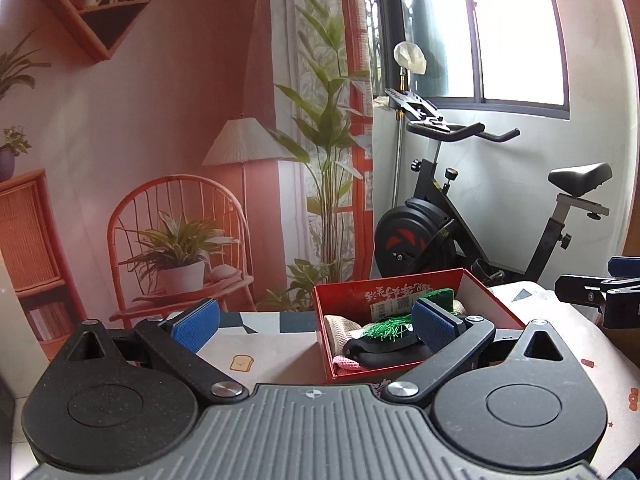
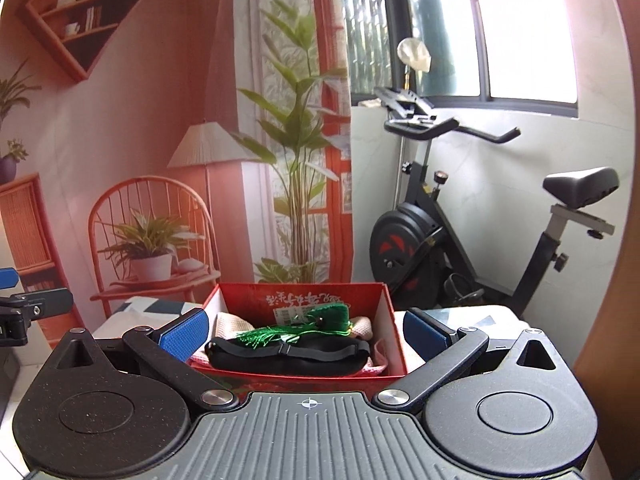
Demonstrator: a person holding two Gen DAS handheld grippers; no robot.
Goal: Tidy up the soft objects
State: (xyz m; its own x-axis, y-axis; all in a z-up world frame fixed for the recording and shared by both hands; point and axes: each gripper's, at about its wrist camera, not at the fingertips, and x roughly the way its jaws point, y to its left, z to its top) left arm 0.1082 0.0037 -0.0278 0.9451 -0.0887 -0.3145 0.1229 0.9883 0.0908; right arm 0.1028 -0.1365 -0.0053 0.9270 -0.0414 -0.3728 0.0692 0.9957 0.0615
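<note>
We hold both grippers with fingers released; the red box (image 2: 304,300) lies straight ahead of our right gripper (image 2: 304,334), whereas our left gripper (image 1: 316,320) sits further left.

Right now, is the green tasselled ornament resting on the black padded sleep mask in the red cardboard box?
Touching. The right wrist view shows the green tasselled ornament with its fringe draped directly over the black padded sleep mask, no gap visible.
</note>
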